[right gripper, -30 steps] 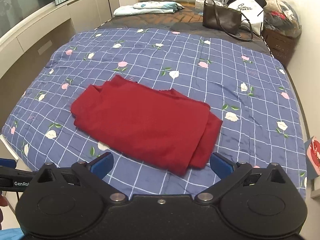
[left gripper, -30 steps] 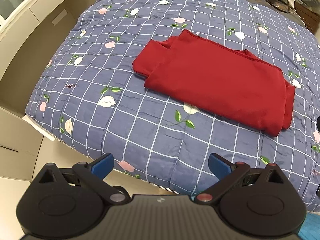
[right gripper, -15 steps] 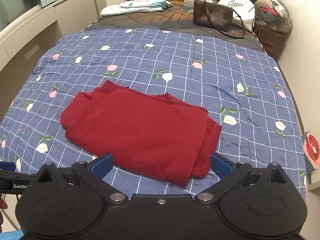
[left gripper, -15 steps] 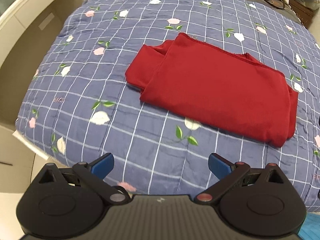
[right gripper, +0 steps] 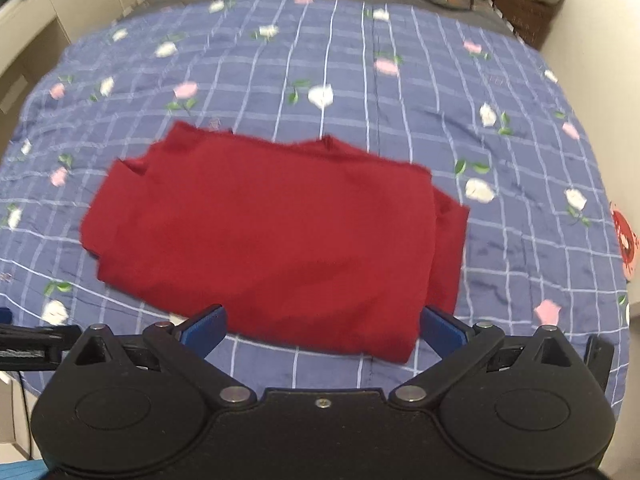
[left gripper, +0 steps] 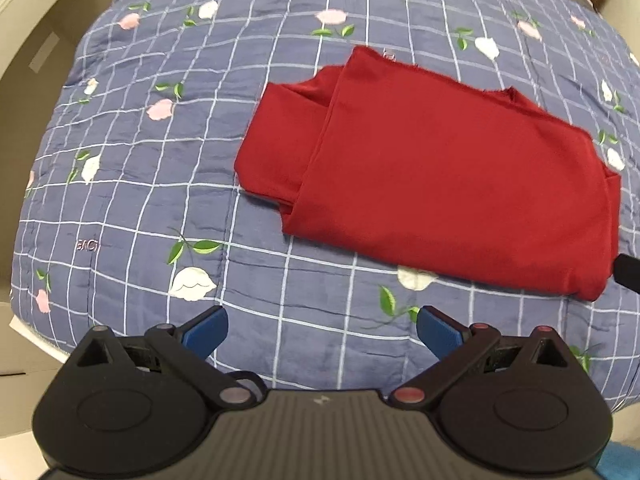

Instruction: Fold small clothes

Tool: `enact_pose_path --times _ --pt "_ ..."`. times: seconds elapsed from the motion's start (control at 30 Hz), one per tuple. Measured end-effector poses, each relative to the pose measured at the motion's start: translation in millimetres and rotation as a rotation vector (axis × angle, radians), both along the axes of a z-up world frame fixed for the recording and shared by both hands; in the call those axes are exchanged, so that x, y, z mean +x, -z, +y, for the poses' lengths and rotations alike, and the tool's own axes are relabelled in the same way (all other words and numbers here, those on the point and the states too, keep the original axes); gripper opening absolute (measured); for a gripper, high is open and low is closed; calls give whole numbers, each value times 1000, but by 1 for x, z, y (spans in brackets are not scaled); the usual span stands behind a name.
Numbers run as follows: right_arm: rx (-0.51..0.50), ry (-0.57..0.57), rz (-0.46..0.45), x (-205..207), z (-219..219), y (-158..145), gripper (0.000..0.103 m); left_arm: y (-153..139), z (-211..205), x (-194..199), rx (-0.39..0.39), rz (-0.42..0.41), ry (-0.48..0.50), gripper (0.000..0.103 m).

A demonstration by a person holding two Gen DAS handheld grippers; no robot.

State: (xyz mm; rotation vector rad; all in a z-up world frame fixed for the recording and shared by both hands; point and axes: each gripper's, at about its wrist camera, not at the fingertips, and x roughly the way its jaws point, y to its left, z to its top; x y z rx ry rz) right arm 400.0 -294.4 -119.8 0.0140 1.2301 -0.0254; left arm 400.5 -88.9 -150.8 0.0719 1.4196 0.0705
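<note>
On the quilt (left gripper: 192, 200) your folded red garment (left gripper: 440, 184) lies flat — both grippers' jaws spread wide, near it, gripping nothing

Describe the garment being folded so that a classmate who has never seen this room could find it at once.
Start from the bed, covered by a blue checked quilt printed with small pink and white flowers. On the near half of the quilt lies the red garment, folded into a rough rectangle. It is the only plain, solid-coloured thing on the patterned quilt.
</note>
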Motion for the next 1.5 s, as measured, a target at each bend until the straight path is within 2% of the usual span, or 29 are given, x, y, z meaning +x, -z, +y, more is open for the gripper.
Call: enact_pose_path --times 0.2,0.43,0.67,0.8,0.93,1.0,1.13,1.23,1.5 --pt "-19 26 55 23 18 42 102 28 19 15 -9 62 22 102" --pt "-44 21 54 53 44 75 102 55 37 39 -36 85 24 102" --pt "-74 -40 40 69 61 104 102 74 52 77 -91 31 -7 102" --pt "-91 -46 60 73 64 123 102 88 52 100 -69 -15 12 102" --pt "-126 -51 121 75 68 148 102 100 58 118 -30 -66 51 102" --pt "-143 -58 137 72 71 157 102 105 59 125 -35 -74 75 102" --pt "-146 -43 130 68 72 167 102 115 60 134 -67 -73 109 102" --pt "-129 -21 125 67 69 171 102 127 63 138 -75 -37 117 102" --pt "-100 -16 81 62 65 171 103 149 70 145 -116 39 78 103"
